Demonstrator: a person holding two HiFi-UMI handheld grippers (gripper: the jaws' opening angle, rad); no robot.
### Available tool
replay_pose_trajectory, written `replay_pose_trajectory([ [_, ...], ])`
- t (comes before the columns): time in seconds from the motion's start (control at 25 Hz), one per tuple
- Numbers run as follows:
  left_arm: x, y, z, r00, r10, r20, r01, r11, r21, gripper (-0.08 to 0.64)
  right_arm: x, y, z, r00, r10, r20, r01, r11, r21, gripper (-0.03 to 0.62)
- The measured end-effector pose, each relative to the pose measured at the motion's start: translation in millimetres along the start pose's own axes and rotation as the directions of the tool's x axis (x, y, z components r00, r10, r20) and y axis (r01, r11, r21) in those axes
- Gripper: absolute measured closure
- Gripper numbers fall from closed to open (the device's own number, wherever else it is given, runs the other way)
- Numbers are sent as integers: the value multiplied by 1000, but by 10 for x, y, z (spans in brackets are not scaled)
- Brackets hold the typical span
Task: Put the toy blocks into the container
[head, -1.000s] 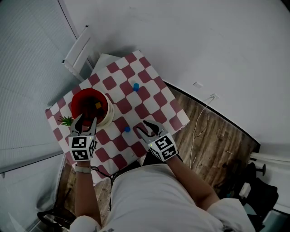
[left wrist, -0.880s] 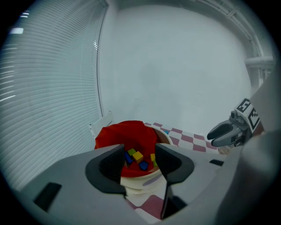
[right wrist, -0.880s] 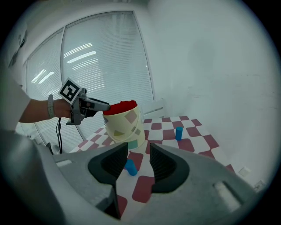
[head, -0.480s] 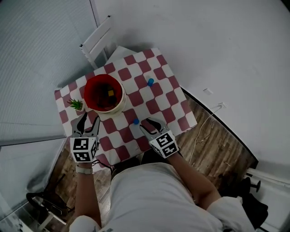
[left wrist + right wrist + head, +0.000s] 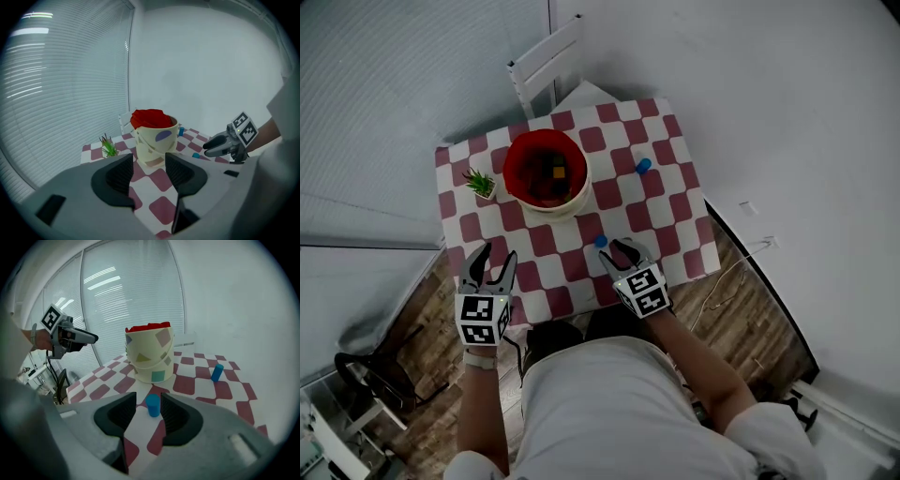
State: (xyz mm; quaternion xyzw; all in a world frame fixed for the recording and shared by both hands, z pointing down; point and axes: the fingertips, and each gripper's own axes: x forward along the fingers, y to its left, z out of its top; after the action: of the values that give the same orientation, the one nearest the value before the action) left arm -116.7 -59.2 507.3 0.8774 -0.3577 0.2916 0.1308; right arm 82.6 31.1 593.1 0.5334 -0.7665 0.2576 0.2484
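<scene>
Risk: closing off-centre, you could topple blue cylinder (image 5: 153, 405), lower centre.
Right gripper (image 5: 149, 409): parted, astride it.
Left gripper (image 5: 149, 171): parted, empty.

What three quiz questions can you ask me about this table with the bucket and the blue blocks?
1. How many blue blocks stand on the checked table outside the bucket?
2. True or false: the left gripper holds a block.
3. What stands between the jaws of the right gripper?
A. the plant
B. the nearer blue block
C. the bucket

Key:
1. Two.
2. False. Its jaws are apart with nothing between them.
3. B. The jaws are open on either side of the block and have not closed on it.
</scene>
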Motion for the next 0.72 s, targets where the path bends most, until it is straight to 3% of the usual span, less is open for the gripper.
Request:
replay_pose_trajectory([
  [0.72, -282, -229, -617, 996, 52, -75, -63, 985, -158, 365, 536, -134, -368, 990, -33, -140, 23, 997, -72, 439],
])
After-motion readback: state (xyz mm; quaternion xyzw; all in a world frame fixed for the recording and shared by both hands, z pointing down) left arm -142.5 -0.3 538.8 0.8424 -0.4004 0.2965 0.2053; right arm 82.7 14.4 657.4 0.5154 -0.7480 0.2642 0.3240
